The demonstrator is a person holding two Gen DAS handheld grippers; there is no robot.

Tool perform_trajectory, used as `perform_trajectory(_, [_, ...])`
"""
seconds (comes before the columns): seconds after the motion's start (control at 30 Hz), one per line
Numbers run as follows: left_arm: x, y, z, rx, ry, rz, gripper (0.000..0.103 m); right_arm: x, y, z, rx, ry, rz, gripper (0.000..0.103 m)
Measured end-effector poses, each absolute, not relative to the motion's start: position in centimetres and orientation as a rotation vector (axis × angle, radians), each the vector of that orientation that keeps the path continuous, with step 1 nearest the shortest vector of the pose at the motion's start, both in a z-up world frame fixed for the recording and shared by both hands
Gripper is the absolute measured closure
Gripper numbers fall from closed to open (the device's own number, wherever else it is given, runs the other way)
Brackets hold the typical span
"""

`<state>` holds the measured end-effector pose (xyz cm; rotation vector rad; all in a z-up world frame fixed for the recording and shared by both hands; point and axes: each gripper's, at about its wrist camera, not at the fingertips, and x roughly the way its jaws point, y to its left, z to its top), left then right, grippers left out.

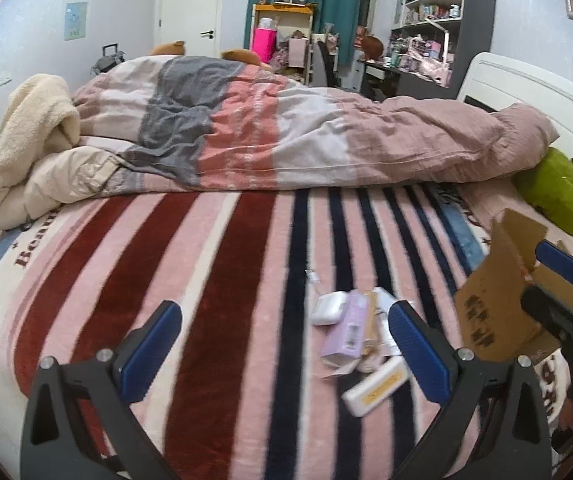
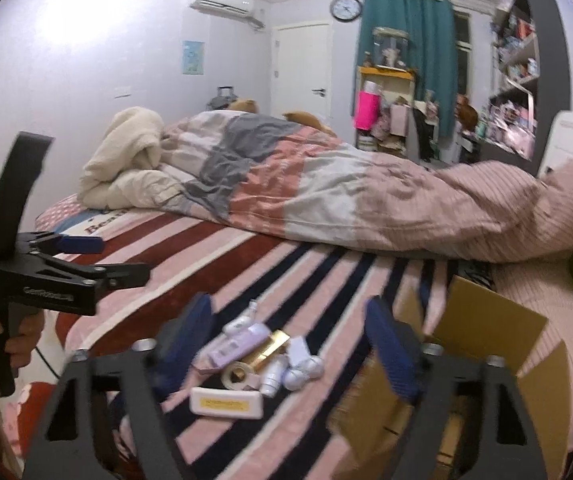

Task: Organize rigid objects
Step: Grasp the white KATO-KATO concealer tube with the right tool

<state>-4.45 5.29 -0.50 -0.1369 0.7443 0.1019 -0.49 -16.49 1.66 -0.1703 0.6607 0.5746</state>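
We hold the left gripper point(image 1: 284, 344) with its blue-padded fingers spread wide above the striped blanket point(image 1: 214, 280), gripping nothing. The right gripper point(image 2: 290, 342) is likewise spread, empty, over the small items. Nearest lies a white rectangular case with a yellow label point(image 2: 226, 403). Behind it sit a tape roll point(image 2: 240, 376), a small white bottle point(image 2: 272, 378), a lilac box point(image 2: 232, 346) and a gold box point(image 2: 268, 348), all clustered and touching. A white earbud case point(image 1: 328, 307) lies at the far end of the cluster. An open cardboard box point(image 2: 482, 328) stands just right of the items. Beyond, a rumpled duvet point(image 1: 286, 136) crosses the bed, with cluttered shelves point(image 1: 430, 20) at the far wall.
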Motion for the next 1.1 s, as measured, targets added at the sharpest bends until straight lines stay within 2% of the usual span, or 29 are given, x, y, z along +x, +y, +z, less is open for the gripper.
perform_trajectory(0.13, [-4.3, 7.0, -2.3, -0.127, 0.758, 0.106, 0.001, -1.3, -13.7, 0.1, -0.156, 0.699, 0.698, 0.037])
perform_trajectory(0.23, [-4.1, 7.8, -4.3, -0.106, 0.791, 0.074, 0.001, -1.9, -12.0, -3.2, -0.112, 0.791, 0.752, 0.036])
perform_trajectory(0.3, [-4.1, 8.0, -5.8, -0.093, 0.813, 0.043, 0.001, -2.4, -11.5, -5.9, -0.090, 0.859, 0.748, 0.029])
perform_trajectory(0.33, [-4.0, 8.0, -6.3, -0.087, 0.821, 0.035, 0.001, -2.6, -11.4, -7.4, -0.089, 0.892, 0.732, 0.021])
perform_trajectory(0.37, [-4.0, 8.0, -6.9, -0.076, 0.828, 0.028, 0.001, -2.8, -11.3, -8.7, -0.089, 0.915, 0.714, 0.018])
perform_trajectory(0.57, [-3.7, 7.3, -9.2, -0.038, 0.852, -0.020, 0.001, -2.1, -11.8, -15.0, -0.120, 1.009, 0.541, 0.018])
perform_trajectory(0.73, [-3.9, 7.2, -9.4, -0.047, 0.809, -0.085, 0.001, -1.5, -10.6, -16.1, -0.206, 1.000, 0.574, 0.017])
perform_trajectory(0.97, [-3.5, 7.0, -8.7, -0.101, 0.886, -0.181, 0.001, -1.4, -9.6, -16.7, -0.266, 1.001, 0.570, 0.018])
perform_trajectory(1.1, [-3.3, 5.0, -6.3, -0.117, 0.888, -0.330, 0.003, -1.8, -9.4, -13.8, -0.261, 0.936, 0.653, 0.018])
